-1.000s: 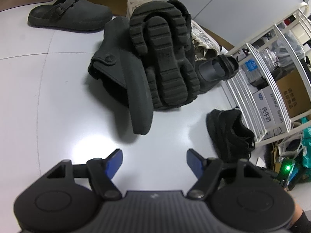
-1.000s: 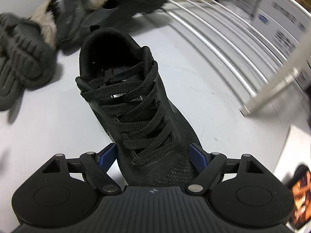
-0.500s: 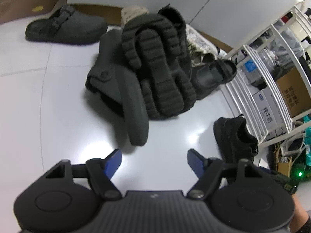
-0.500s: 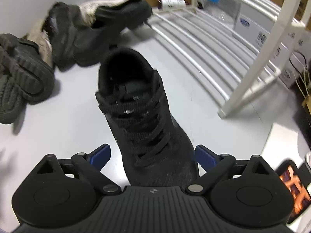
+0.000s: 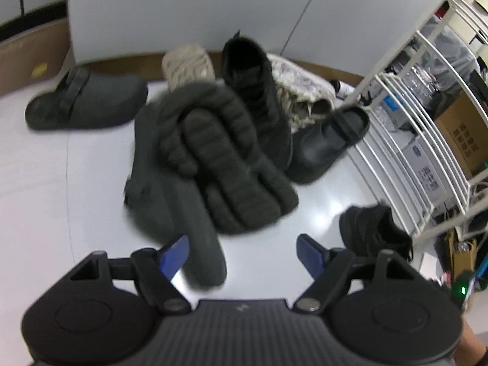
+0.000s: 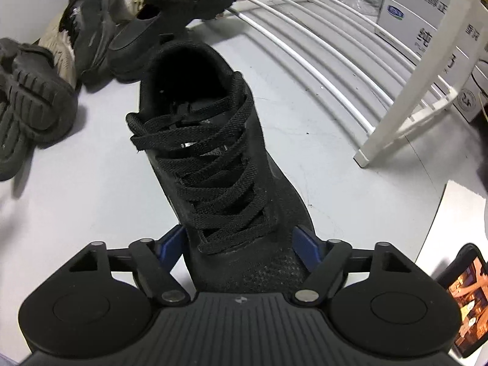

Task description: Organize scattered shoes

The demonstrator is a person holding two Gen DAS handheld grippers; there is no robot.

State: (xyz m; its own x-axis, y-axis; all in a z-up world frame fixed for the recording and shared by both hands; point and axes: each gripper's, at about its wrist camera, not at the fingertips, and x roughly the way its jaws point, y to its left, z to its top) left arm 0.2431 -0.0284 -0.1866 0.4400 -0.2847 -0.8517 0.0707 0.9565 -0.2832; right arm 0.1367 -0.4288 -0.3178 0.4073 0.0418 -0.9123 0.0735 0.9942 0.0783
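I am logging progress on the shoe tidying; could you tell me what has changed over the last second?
The right gripper opened briefly, then closed back in around the toe of the black laced sneaker; whether it is clamped is unclear. The left gripper pulled back from the shoe pile, open and empty as before. The white rack has not moved.

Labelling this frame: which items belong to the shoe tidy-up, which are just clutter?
Job:
black lace-up sneaker, between right gripper fingers
shoe pile
grey clog
black sandal
white rack
left gripper, open

Clutter:
cardboard boxes
phone
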